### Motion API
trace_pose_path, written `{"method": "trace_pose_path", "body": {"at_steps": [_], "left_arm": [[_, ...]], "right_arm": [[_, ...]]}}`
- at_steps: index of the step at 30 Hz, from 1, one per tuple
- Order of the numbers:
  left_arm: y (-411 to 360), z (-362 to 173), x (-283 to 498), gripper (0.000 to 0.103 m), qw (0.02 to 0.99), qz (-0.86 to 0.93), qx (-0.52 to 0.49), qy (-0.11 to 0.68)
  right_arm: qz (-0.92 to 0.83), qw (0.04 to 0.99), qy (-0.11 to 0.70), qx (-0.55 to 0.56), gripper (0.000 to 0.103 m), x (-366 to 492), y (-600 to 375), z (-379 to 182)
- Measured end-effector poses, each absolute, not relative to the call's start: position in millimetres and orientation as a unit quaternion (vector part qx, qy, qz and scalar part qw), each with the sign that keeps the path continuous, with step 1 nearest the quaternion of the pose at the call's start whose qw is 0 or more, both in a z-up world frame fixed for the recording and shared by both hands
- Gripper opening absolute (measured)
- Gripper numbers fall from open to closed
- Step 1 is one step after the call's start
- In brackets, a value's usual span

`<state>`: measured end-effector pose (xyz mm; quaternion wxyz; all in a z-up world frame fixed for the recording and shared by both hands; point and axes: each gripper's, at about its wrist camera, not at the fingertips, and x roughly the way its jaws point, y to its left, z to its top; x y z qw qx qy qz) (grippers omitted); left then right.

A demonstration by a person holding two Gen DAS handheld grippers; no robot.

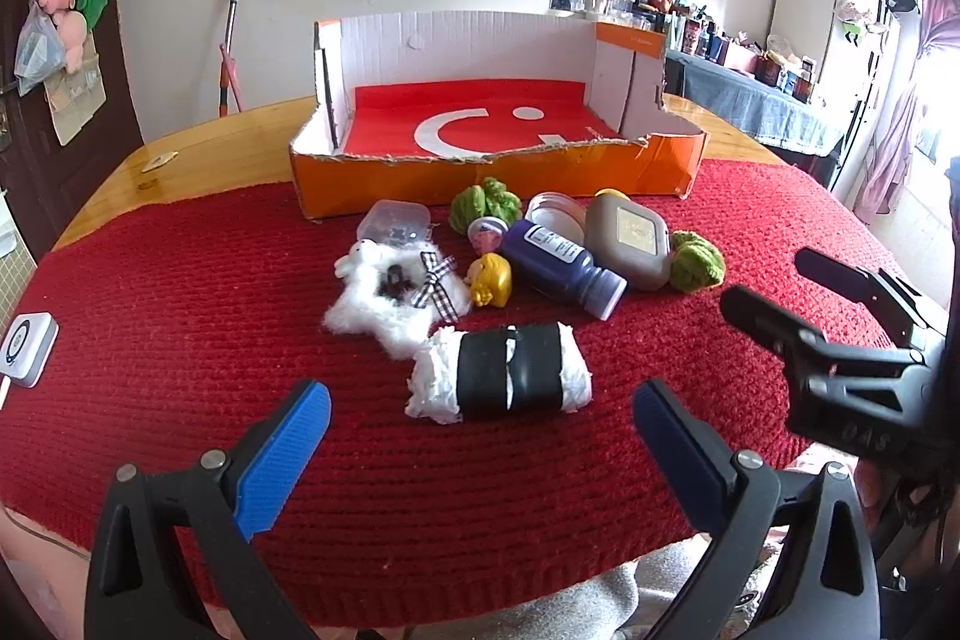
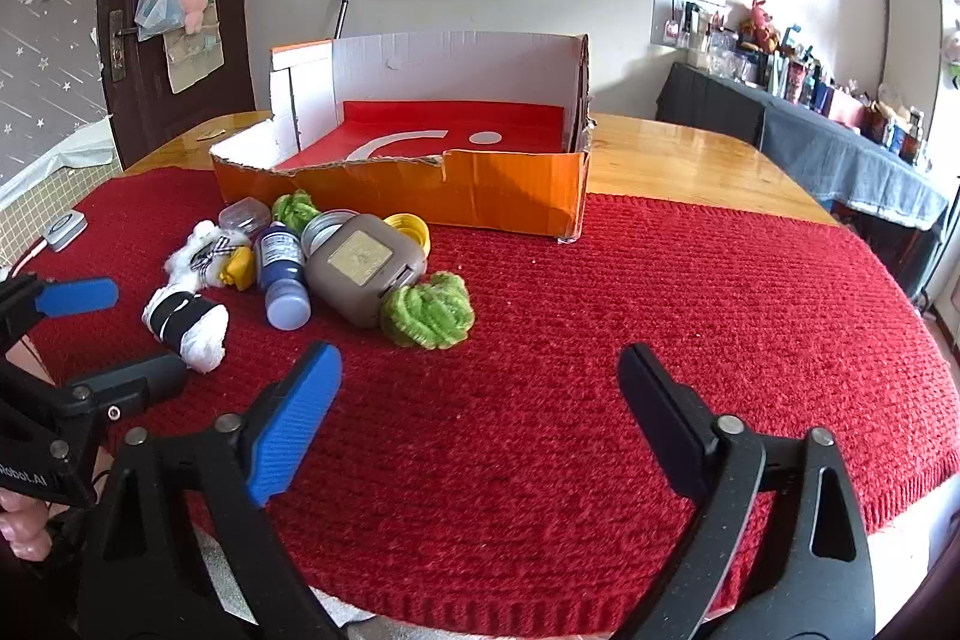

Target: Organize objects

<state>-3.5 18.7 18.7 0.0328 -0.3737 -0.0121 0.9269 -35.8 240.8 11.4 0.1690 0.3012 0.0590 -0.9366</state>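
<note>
Basically, we had left gripper (image 1: 480, 403) and right gripper (image 2: 480, 382) both spread, holding nothing; the white roll (image 1: 498, 381) looked soft and light, best pinched across its black band.

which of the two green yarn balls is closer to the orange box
The green yarn ball beside the clear plastic case, just before the box front; the other lies nearer, right of the grey container.

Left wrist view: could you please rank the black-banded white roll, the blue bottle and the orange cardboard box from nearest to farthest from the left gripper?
1. The black-banded white roll lies just ahead of the left gripper, about centred between its open fingers.
2. The blue bottle lies on its side farther back, slightly right.
3. The orange cardboard box stands behind the whole pile.
</note>
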Motion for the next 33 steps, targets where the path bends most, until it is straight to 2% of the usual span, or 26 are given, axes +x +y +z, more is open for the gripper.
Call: {"method": "trace_pose_path", "body": {"at_steps": [4,9,11,18,21,24,29,33], "left_arm": [[20.3,17.8,-8.0,0.095,0.030,0.924,-0.380,-0.014],[21.0,12.9,-13.2,0.089,0.027,0.919,-0.393,-0.015],[19.9,9.9,-15.1,0.086,0.027,0.916,-0.400,-0.019],[21.0,8.6,-17.7,0.079,0.026,0.916,-0.400,-0.018],[22.6,9.1,-17.5,0.072,0.030,0.916,-0.399,-0.017],[24.4,10.5,-17.6,0.064,0.038,0.916,-0.398,-0.016],[24.2,12.0,-16.6,0.063,0.045,0.917,-0.395,-0.017],[24.1,14.1,-14.2,0.063,0.052,0.919,-0.391,-0.018]], "right_arm": [[-0.930,0.181,0.057,0.314,0.076,-46.1,240.8,11.7],[-0.925,0.195,0.074,0.317,0.068,-52.2,231.2,9.6],[-0.922,0.201,0.075,0.322,0.062,-56.2,228.1,7.6],[-0.916,0.209,0.072,0.335,0.057,-66.6,224.3,3.1],[-0.915,0.209,0.071,0.337,0.057,-69.9,223.7,3.0],[-0.912,0.218,0.065,0.341,0.051,-72.6,224.1,3.0],[-0.906,0.238,0.052,0.345,0.033,-73.9,223.9,3.0],[-0.907,0.241,0.056,0.340,0.031,-70.4,222.7,4.0]]}}
